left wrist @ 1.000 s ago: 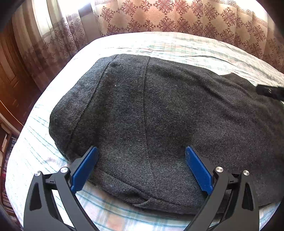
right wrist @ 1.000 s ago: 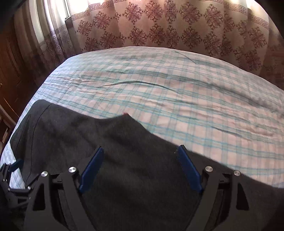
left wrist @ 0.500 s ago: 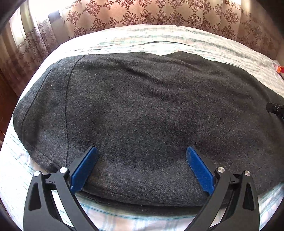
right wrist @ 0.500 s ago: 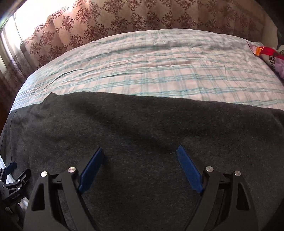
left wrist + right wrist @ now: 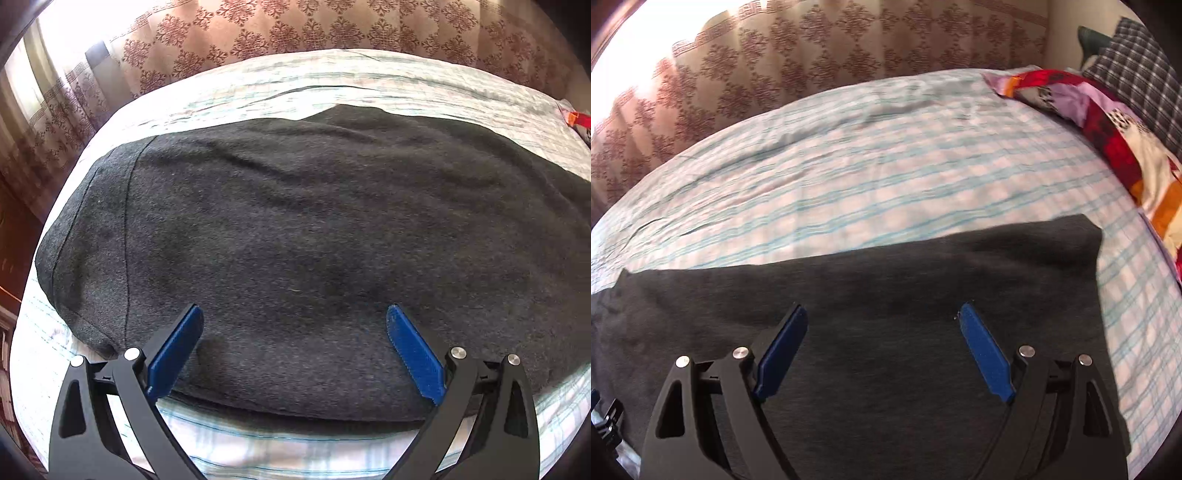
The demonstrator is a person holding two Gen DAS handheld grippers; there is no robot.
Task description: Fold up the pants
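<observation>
hovering both wide-open, empty hand-held grippers, left hand-held gripper (image 5: 294, 349) and right hand-held gripper (image 5: 882, 345), over dark pants (image 5: 314, 240) lying flat on the bed (image 5: 886, 166), probably needing to grab an edge next.

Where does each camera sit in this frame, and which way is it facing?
Left wrist: on the left gripper, angled down at the waistband end of the dark pants on the plaid sheet; its own blue-padded fingers show, open.
Right wrist: on the right gripper, angled down at the hem end of the pants, pillows at right; its own open fingers show, plus a bit of the other gripper at the lower left edge.
Shared: pants, sheet, patterned curtain.
</observation>
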